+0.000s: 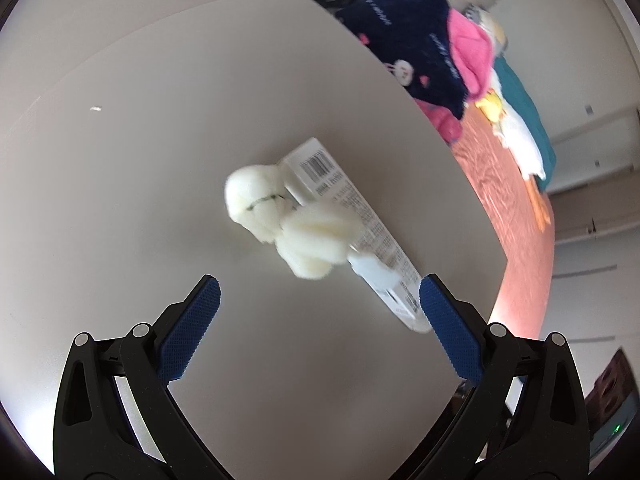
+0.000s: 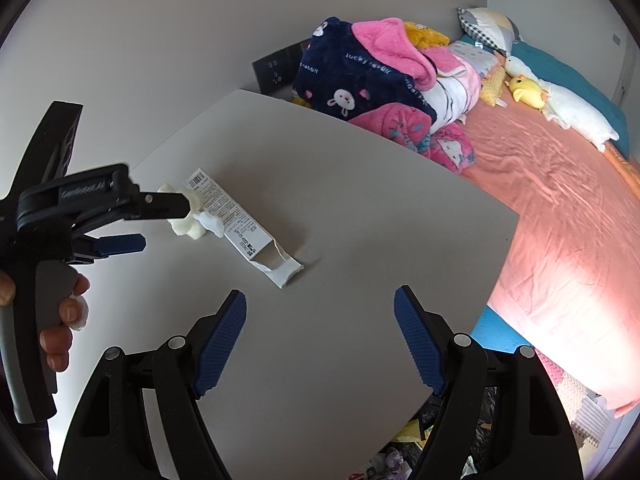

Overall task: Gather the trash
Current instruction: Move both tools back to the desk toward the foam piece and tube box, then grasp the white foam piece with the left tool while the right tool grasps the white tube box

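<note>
A torn white carton point(image 1: 320, 172) with a barcode lies on the grey table point(image 1: 140, 184). A lump of cream foam point(image 1: 304, 236) rests against it. My left gripper point(image 1: 320, 292) hovers open just short of both, and its right fingertip point(image 1: 430, 292) overlaps the carton's near end. The right wrist view shows the same carton point(image 2: 236, 220) and foam point(image 2: 186, 232), with the left gripper point(image 2: 165, 224) coming in from the left, its upper finger over the foam. Nearer the table's front edge, my right gripper point(image 2: 320, 300) is open and holds nothing.
Beyond the table's right edge is a bed with a salmon sheet point(image 2: 560, 220), piled blankets point(image 2: 372, 80) and plush ducks point(image 2: 528, 92). A black bag holding scraps point(image 2: 404, 444) sits below the table's near corner. A hand point(image 2: 64, 320) holds the left gripper's handle.
</note>
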A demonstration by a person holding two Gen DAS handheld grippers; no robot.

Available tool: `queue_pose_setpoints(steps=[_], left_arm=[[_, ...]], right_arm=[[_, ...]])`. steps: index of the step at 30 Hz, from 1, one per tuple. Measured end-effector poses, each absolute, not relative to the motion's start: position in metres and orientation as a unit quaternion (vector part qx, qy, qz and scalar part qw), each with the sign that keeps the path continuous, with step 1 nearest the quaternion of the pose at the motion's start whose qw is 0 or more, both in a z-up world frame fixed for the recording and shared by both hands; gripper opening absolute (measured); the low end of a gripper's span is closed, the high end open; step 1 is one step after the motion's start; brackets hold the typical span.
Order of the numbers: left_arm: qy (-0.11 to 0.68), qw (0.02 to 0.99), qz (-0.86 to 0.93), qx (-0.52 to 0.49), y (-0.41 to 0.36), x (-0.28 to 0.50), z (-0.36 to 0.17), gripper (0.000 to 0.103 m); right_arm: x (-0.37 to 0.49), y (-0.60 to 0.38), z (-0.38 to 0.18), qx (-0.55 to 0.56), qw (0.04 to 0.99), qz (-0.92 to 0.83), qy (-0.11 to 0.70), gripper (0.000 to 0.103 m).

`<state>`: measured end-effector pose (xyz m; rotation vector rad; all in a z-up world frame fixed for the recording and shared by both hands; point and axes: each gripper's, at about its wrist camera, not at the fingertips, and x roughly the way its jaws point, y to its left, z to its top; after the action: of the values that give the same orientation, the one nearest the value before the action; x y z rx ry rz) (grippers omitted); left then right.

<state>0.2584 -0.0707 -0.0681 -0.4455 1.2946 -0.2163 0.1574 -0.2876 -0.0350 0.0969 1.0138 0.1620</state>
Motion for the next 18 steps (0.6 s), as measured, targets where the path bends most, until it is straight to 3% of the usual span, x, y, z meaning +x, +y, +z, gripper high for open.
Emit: queue_pose_setpoints(steps=[11, 18], left_arm=[[0.628, 0.745, -0.035, -0.222, -0.060, 0.281, -0.085, 0.096], [0.639, 0.753, -0.006, -0.154, -0.056, 0.285, -0.089, 0.096]], right_arm=[[0.185, -0.269, -0.038, 0.027, 0.869, 0.103, 0.484, 0.077], [0.196, -0.260, -0.044, 0.010, 0.863, 0.114, 0.491, 0.077]])
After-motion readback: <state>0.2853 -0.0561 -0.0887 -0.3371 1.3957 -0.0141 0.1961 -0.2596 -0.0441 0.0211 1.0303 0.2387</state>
